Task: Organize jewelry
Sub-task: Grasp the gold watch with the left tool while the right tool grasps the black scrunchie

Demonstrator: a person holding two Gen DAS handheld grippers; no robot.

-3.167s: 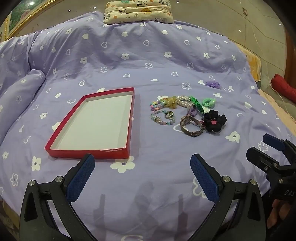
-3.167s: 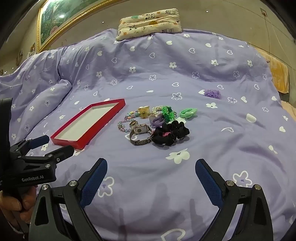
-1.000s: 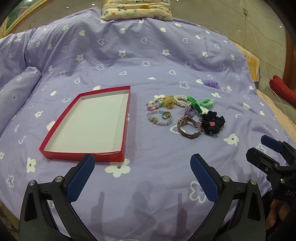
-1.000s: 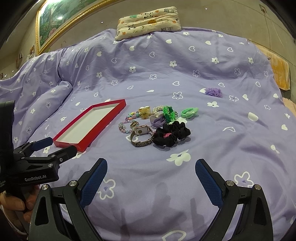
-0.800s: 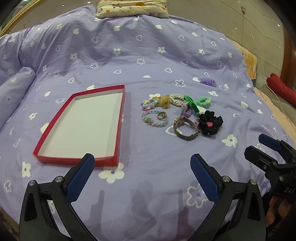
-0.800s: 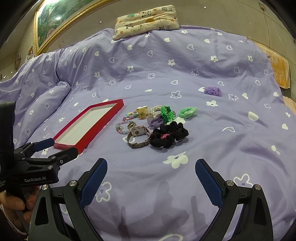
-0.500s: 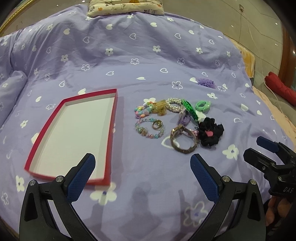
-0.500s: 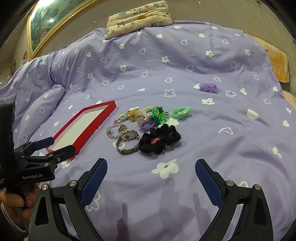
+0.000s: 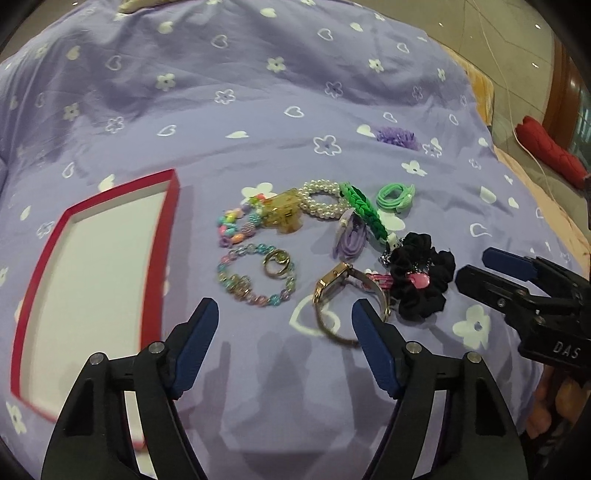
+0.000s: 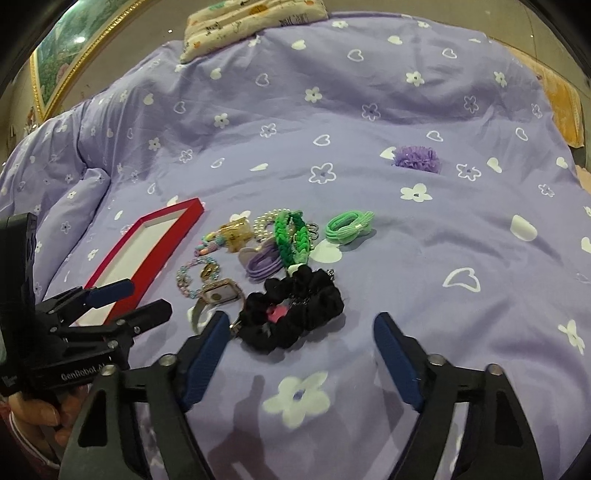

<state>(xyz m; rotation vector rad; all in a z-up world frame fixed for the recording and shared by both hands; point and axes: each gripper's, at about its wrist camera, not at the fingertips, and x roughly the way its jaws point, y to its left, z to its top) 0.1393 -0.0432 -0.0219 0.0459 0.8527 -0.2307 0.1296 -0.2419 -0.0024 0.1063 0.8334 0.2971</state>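
A pile of jewelry lies on the purple bedspread: a gold wristwatch [image 9: 338, 295], a black scrunchie [image 9: 421, 280], a beaded bracelet [image 9: 255, 280] with a ring [image 9: 276, 263], a pearl bracelet [image 9: 321, 199], a green braided band [image 9: 364, 210] and a mint hair tie [image 9: 394, 195]. An empty red tray [image 9: 164, 236] lies left of it. My left gripper [image 9: 284, 332] is open and empty, just short of the bracelet and watch. My right gripper [image 10: 299, 350] is open and empty, just short of the scrunchie [image 10: 295, 308] and watch [image 10: 219, 295].
A purple flower scrunchie [image 10: 417, 158] lies apart at the far right. A patterned pillow [image 10: 251, 18] sits at the head of the bed. A folded duvet ridge [image 10: 55, 184] rises at the left. The bed's right edge shows an orange sheet [image 9: 480, 88].
Both grippers have moved forward and down toward the jewelry pile, which now looks larger and closer. Both stay open; nothing has been picked up.
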